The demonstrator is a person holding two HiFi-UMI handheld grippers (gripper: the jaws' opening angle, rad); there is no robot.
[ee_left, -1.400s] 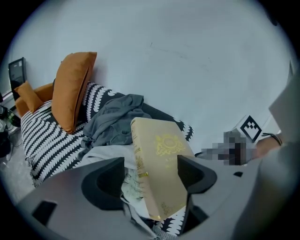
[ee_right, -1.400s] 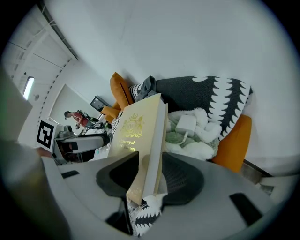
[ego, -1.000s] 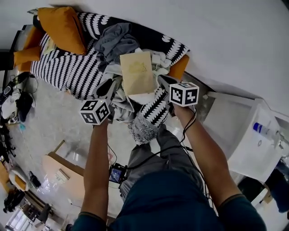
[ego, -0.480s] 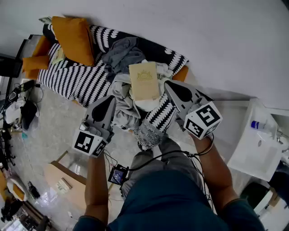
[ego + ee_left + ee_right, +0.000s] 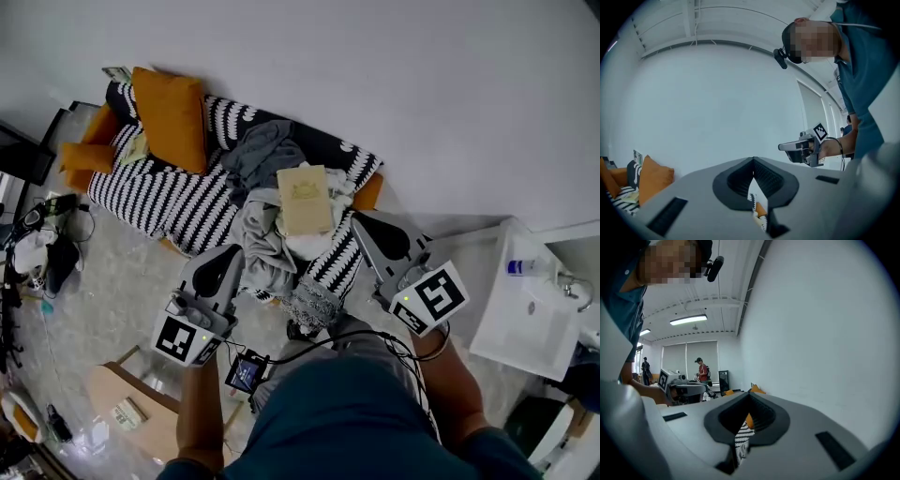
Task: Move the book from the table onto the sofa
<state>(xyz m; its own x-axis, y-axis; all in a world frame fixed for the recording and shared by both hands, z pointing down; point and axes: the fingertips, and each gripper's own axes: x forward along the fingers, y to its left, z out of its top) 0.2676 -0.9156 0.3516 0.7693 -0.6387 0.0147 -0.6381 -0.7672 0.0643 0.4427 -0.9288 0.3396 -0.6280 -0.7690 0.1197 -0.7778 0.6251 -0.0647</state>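
The tan book (image 5: 305, 199) lies flat on a heap of grey and white clothes (image 5: 265, 234) on the black-and-white striped sofa (image 5: 159, 192). Both grippers hover level in front of the sofa, apart from the book and holding nothing. My left gripper (image 5: 232, 253) is below and left of the book, and its jaws are shut (image 5: 753, 160). My right gripper (image 5: 359, 221) is below and right of it, also shut (image 5: 749, 395). Each gripper view catches the other gripper: the right one (image 5: 804, 146) and the left one (image 5: 678, 388), each in a hand.
Orange cushions (image 5: 171, 114) lean at the sofa's left end. A white cabinet (image 5: 530, 314) with a bottle (image 5: 517, 267) stands at the right. A low wooden table (image 5: 117, 398) is at the lower left, and cables and gear (image 5: 33, 248) lie by the left edge. A person (image 5: 700, 371) stands far off.
Both grippers, which flanked the book a second ago, have drawn back from it and risen toward the head camera. The book stays on the clothes heap.
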